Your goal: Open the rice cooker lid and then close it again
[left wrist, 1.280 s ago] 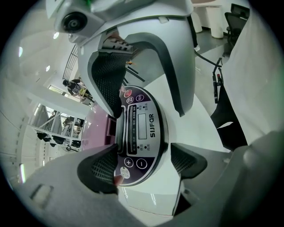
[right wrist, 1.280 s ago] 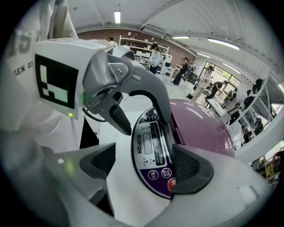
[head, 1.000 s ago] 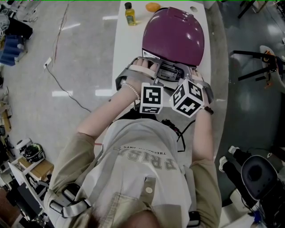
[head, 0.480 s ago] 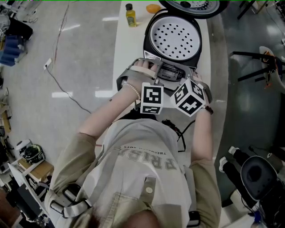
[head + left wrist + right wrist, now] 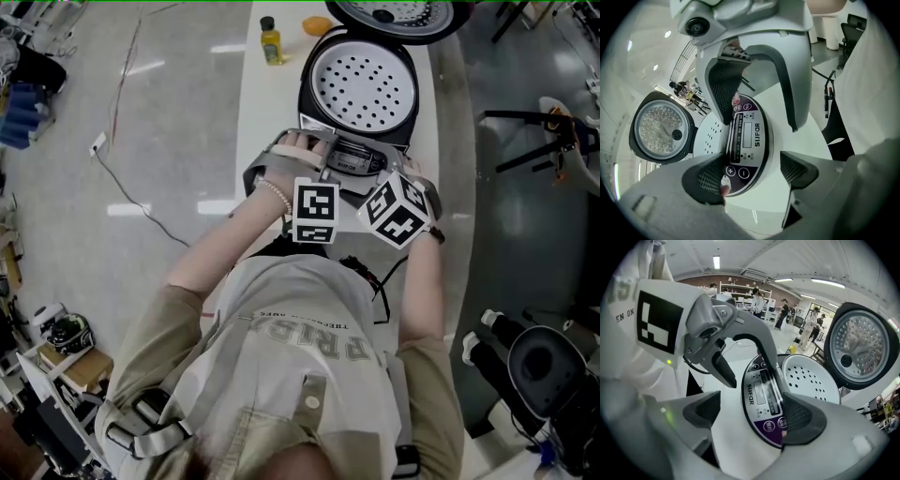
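Observation:
The rice cooker (image 5: 309,89) stands on the white table with its lid (image 5: 398,17) swung up and back, so the white perforated inner tray (image 5: 364,89) shows. Both grippers sit at its front control panel (image 5: 352,161). My left gripper (image 5: 312,142) is open at the panel's left end, and in the left gripper view it (image 5: 752,176) straddles the panel (image 5: 747,140) without clamping it. My right gripper (image 5: 401,176) is open at the panel's right end; its jaws (image 5: 750,416) have just been opening slightly, with the panel (image 5: 761,404) beneath them. The raised lid (image 5: 860,345) shows beyond.
A yellow bottle (image 5: 270,42) and an orange fruit (image 5: 319,25) stand at the far end of the narrow white table (image 5: 262,103). A cable (image 5: 122,169) trails on the floor to the left. A black stand (image 5: 539,141) and a chair (image 5: 544,366) are at the right.
One second ago the purple lid was down over the cooker; it sprang open half a second ago and stays up now. Both grippers have kept their places at the front panel.

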`<move>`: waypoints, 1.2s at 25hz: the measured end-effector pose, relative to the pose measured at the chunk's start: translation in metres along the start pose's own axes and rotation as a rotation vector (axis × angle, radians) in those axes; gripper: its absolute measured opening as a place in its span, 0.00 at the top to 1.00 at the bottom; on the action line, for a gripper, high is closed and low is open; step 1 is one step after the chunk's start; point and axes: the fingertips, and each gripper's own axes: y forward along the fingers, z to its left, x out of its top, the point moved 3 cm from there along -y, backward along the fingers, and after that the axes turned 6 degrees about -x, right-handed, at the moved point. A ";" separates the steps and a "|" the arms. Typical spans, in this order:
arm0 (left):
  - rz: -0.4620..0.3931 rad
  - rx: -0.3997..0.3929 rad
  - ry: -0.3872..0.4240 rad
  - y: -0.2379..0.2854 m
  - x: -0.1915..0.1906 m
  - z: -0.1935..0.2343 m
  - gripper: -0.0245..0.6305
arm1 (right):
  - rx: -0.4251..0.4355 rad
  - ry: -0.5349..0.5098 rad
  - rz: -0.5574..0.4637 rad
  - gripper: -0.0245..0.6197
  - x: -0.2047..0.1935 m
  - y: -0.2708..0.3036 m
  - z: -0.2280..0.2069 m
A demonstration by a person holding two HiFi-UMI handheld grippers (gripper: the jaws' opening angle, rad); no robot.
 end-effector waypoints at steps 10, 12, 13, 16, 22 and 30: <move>-0.084 -0.019 -0.061 -0.002 -0.001 0.002 0.38 | -0.057 0.037 -0.080 0.33 -0.001 0.002 0.001; -0.103 -0.024 -0.074 -0.002 -0.003 0.004 0.38 | -0.066 0.069 -0.105 0.33 0.001 0.002 0.000; -0.116 -0.027 -0.084 -0.002 -0.004 0.004 0.38 | -0.069 0.083 -0.116 0.33 0.001 0.002 0.000; -0.191 -0.058 -0.161 -0.004 -0.003 0.006 0.38 | -0.082 0.114 -0.143 0.33 0.002 0.001 -0.002; -0.260 -0.064 -0.236 -0.013 -0.011 0.013 0.38 | -0.155 0.176 -0.214 0.33 0.004 -0.004 -0.006; -0.382 -0.014 -0.333 -0.037 -0.026 0.034 0.38 | -0.324 0.384 -0.434 0.33 0.007 -0.035 -0.025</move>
